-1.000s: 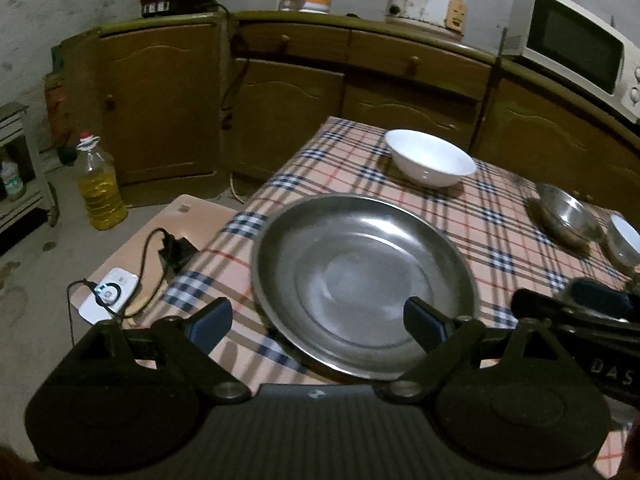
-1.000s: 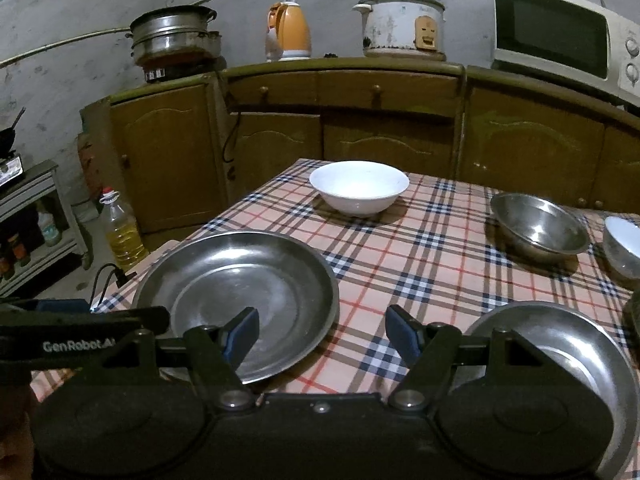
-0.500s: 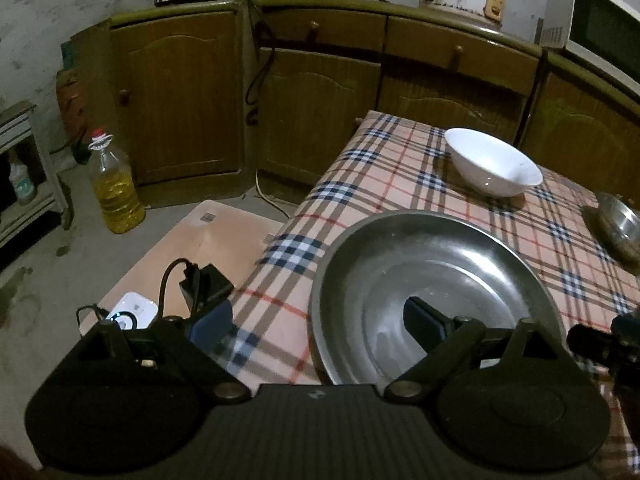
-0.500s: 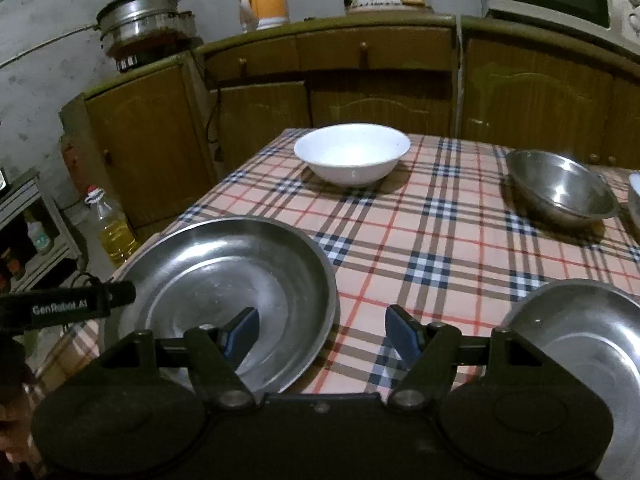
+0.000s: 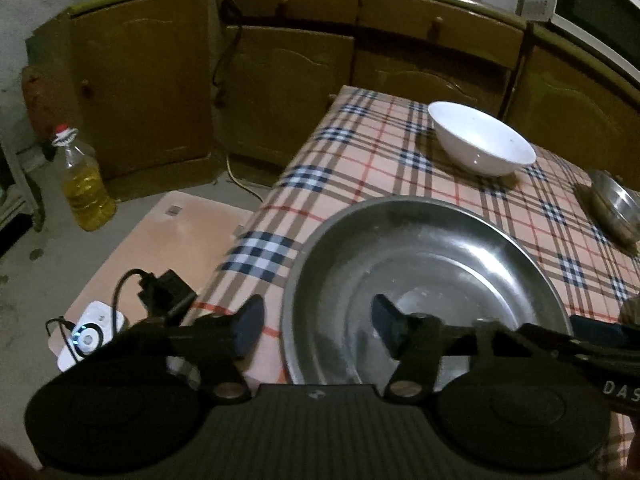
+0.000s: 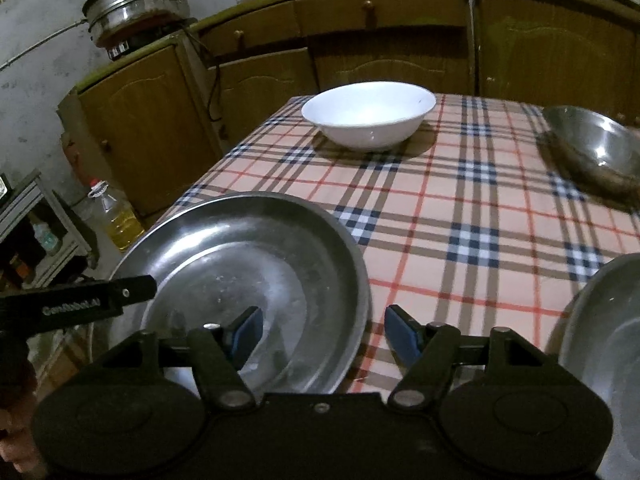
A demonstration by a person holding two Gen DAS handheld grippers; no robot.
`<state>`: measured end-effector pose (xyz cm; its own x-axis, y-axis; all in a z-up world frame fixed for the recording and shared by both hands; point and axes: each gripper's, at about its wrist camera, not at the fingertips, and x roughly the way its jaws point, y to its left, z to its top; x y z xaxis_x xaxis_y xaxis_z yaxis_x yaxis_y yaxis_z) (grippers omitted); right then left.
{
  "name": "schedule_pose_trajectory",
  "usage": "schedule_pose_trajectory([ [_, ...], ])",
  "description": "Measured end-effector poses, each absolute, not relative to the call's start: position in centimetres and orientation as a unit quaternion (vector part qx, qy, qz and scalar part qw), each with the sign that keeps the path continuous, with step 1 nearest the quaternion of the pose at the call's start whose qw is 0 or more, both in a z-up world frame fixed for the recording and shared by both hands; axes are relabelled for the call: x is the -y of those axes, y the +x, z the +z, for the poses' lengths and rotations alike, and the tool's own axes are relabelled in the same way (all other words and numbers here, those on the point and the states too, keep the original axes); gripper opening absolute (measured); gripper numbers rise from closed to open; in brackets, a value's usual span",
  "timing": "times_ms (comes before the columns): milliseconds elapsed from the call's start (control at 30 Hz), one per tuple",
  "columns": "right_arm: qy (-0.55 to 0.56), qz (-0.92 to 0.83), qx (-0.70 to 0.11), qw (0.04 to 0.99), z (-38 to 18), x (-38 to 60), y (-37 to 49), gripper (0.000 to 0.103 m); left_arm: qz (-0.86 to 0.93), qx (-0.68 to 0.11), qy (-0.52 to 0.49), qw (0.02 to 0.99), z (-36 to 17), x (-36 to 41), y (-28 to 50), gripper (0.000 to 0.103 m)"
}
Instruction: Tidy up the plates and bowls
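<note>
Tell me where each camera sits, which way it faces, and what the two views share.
Left wrist: sits on the left tool, looking down across the steel plate's left rim toward the cabinets; the right tool's arm crosses lower right.
Right wrist: sits on the right tool, straddling the same steel plate's right rim; the left tool enters left.
Shared: steel plate, white bowl, plaid tablecloth, oil bottle.

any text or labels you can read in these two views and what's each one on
"DAS": white letters, cut off by the frame edge, on the black bar of the right gripper seen in the left wrist view.
"GenRobot.AI": blurred white print, read with some doubt, on the left gripper seen in the right wrist view.
Induction cooker front markings: too small to read.
Oil bottle label: none legible.
</note>
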<state>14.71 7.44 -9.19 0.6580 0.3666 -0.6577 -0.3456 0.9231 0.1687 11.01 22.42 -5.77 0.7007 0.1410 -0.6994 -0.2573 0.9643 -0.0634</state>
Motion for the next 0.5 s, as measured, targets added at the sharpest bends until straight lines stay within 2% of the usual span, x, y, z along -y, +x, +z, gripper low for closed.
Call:
schedule_pose_trajectory([
  [33,0.018,0.199,-0.367,0.908,-9.3,-7.5,14.9,0.078,0.107,-0.373,-0.078,0.918,-5.8,-22.4,11.0,0.045],
  [67,0.022,0.203,-0.370,0.906,-9.4,-7.6,15.0,0.067,0.105,-0.374,-0.077,0.918,-5.9,-22.3,11.1,0.045],
  [133,0.021,0.196,-0.372,0.907,-9.6,-7.8,15.0,0.062,0.109,-0.371,-0.074,0.919,-5.9,-22.3,11.1,0.039],
  [300,0.024,0.180,-0.370,0.911,-9.5,-7.3,15.1,0.040,0.116,-0.366,-0.083,0.920,-5.8,-22.7,10.8,0.028],
  [500,0.025,0.172,-0.355,0.919,-8.9,-6.2,14.4,0.034,0.110,-0.355,-0.070,0.926,-5.4,-22.0,10.1,0.025],
])
